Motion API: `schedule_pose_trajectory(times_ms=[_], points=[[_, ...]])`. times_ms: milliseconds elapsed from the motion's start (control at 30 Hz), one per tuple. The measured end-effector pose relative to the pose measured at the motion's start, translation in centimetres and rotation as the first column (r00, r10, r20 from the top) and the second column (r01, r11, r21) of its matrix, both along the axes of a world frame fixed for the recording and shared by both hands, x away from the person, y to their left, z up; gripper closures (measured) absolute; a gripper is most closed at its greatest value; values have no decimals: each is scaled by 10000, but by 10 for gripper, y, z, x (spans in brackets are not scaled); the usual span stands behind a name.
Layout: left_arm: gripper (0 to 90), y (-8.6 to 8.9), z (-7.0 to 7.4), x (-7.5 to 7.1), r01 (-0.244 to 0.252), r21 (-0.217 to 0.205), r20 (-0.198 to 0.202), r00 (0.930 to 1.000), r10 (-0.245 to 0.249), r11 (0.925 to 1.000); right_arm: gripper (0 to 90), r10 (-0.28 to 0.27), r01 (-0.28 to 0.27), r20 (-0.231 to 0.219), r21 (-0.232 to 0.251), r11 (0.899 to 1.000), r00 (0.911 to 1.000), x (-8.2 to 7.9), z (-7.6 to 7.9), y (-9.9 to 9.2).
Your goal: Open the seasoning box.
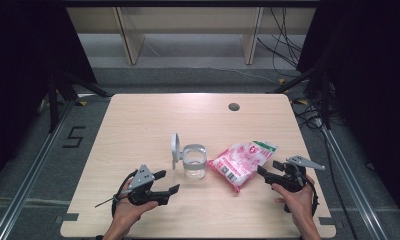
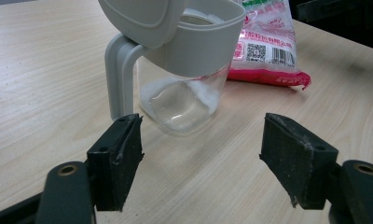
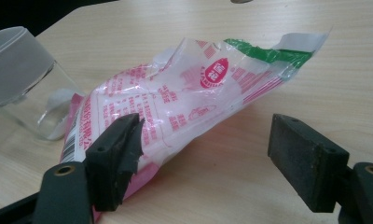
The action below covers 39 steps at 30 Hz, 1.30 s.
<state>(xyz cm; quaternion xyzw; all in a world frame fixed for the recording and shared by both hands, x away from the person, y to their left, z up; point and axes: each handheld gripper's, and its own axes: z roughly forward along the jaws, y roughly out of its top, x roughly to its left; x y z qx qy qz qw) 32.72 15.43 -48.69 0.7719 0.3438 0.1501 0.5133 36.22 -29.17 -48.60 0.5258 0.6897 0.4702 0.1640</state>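
Both tongs stand wide open and hold nothing: the right tongs [image 3: 203, 158] are just beside the pink bag [image 3: 184, 98] on the counter [image 1: 138, 125], the left tongs [image 2: 201, 158] near the jar [image 2: 184, 70]

Light wood-grain table [image 1: 138, 125] with a small round grey grommet hole [image 1: 233, 106] near its far edge, right of centre. Grey floor [image 1: 198, 75] beyond, number 5 [image 1: 74, 136] marked on it left of the table. Black cables [image 1: 283, 40] trail at back right. Pale wooden furniture legs [image 1: 129, 37] at the back. Dark curtains [image 1: 23, 60] on both sides.
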Motion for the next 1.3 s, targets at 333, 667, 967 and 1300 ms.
schedule_pose_trajectory(times_ms=[333, 667, 967, 1300], points=[[291, 1, -1, 1, 242, 100, 74, 9997, -243, 9997, 289, 13, -10, -277, 116, 9999, 9996, 14, -5, 11], [288, 2, 0, 2, -65, -355, -190, 9998, 59, 9994, 315, -258, 318, -857, 698, 9971, 9960, 27, -12, 17], [284, -3, -2, 5, 193, -299, -347, 9992, -204, 9994, 323, -252, 275, -509, 448, 9986, 9984, 39, -18, 17], [280, -2, -3, 6, 174, -246, -364, 9992, -183, 9995, 372, -370, 417, -933, 490, 9979, 9950, 49, -23, 28]])
